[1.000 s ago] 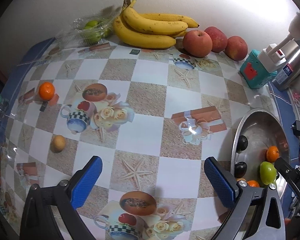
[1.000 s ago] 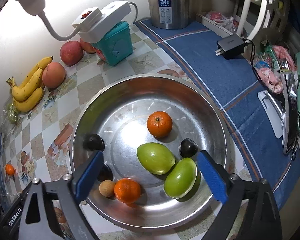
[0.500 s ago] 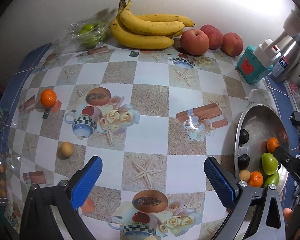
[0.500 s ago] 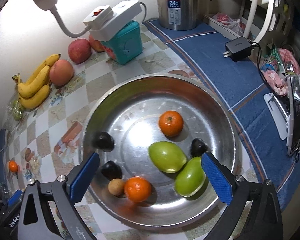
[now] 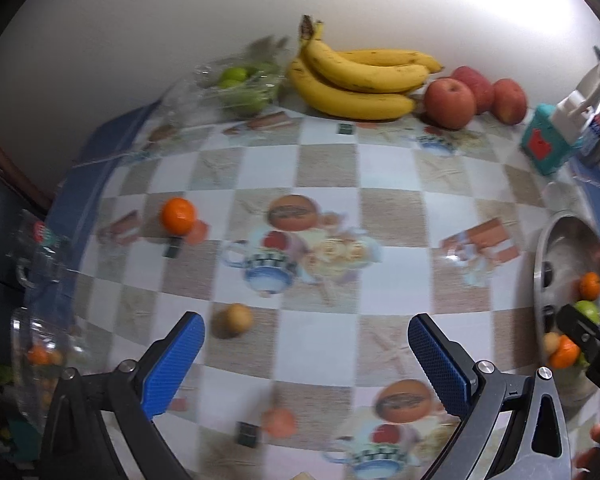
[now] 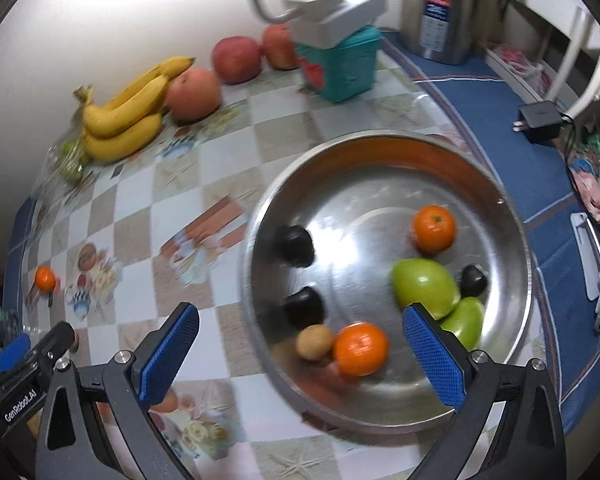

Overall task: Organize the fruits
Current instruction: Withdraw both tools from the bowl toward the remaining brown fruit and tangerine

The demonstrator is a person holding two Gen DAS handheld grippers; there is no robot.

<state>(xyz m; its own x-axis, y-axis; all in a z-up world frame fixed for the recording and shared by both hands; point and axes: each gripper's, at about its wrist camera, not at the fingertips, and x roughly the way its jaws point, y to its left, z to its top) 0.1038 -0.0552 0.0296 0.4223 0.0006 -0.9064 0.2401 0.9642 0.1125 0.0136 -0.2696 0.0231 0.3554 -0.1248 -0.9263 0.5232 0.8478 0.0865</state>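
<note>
With both the left gripper (image 5: 306, 342) and right gripper (image 6: 300, 330) spread and empty, the small brown fruit (image 5: 233, 320) looks light, firm and rollable, best pinched across its middle.

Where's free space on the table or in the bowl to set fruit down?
Open cloth between the loose tangerine and steel bowl, in front of the bananas and apples. In the bowl, the far half is bare; the near side is crowded with green fruits, dark fruits, tangerines.
</note>
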